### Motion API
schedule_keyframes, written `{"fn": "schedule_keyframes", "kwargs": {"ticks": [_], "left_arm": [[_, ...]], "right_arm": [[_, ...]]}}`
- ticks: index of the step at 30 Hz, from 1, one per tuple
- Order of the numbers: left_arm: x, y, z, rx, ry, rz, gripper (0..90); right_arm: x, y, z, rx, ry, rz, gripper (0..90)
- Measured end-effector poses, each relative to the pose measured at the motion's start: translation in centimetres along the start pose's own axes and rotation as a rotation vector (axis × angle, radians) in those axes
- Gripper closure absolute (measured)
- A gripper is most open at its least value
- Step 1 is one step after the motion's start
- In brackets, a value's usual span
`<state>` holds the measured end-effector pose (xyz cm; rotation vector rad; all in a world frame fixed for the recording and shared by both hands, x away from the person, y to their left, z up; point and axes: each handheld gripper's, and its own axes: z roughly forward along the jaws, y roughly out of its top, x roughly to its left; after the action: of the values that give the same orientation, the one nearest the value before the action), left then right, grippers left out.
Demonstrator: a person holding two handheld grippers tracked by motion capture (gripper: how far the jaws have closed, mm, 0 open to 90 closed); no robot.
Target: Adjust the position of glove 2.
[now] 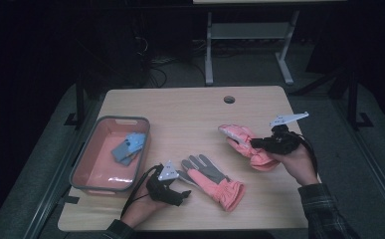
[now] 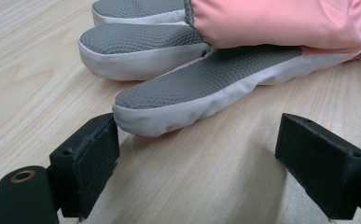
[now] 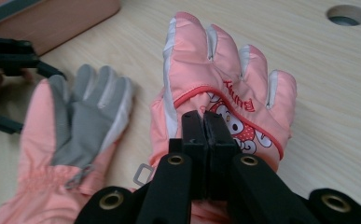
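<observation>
One glove (image 1: 244,144) in right tool (image 1: 259,144), fingertips toward basin (image 1: 88,164).

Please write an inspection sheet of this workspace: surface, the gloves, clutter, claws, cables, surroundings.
Surface: wooden table, round hole near its far edge.
Job's things: held glove, pink with a cartoon print; second glove lies flat, grey palm up.
Clutter: grey bin with pink inside, at the table's left, holding blue pieces.
Claws: right claw shut on the held glove; left claw open, jaws either side of the second glove's fingertip, not pressing.
Cables: black cable trails from the left claw.
Surroundings: dark room, another table's frame behind.
</observation>
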<state>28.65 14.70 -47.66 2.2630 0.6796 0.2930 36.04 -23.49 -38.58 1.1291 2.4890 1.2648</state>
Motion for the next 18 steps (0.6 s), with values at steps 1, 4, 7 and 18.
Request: {"fn": "schedule_keyframes", "kwargs": {"ticks": [1,4,7,18], "left_arm": [[0.0,0.0,0.0,0.0,0.0,0.0,12.8],[0.0,0.0,0.0,-0.001,0.0,-0.003,12.8],[0.0,0.0,0.0,-0.004,-0.001,-0.008,12.7],[0.0,0.0,0.0,-0.004,-0.001,-0.006,12.7]], "right_arm": [[0.3,0.1,0.0,-0.001,0.007,-0.01,88.7],[1.3,0.3,0.2,-0.008,0.032,-0.023,88.7],[2.3,0.5,0.2,-0.014,0.06,-0.036,88.7],[6.2,1.0,1.1,-0.02,0.153,-0.105,88.7]]}}
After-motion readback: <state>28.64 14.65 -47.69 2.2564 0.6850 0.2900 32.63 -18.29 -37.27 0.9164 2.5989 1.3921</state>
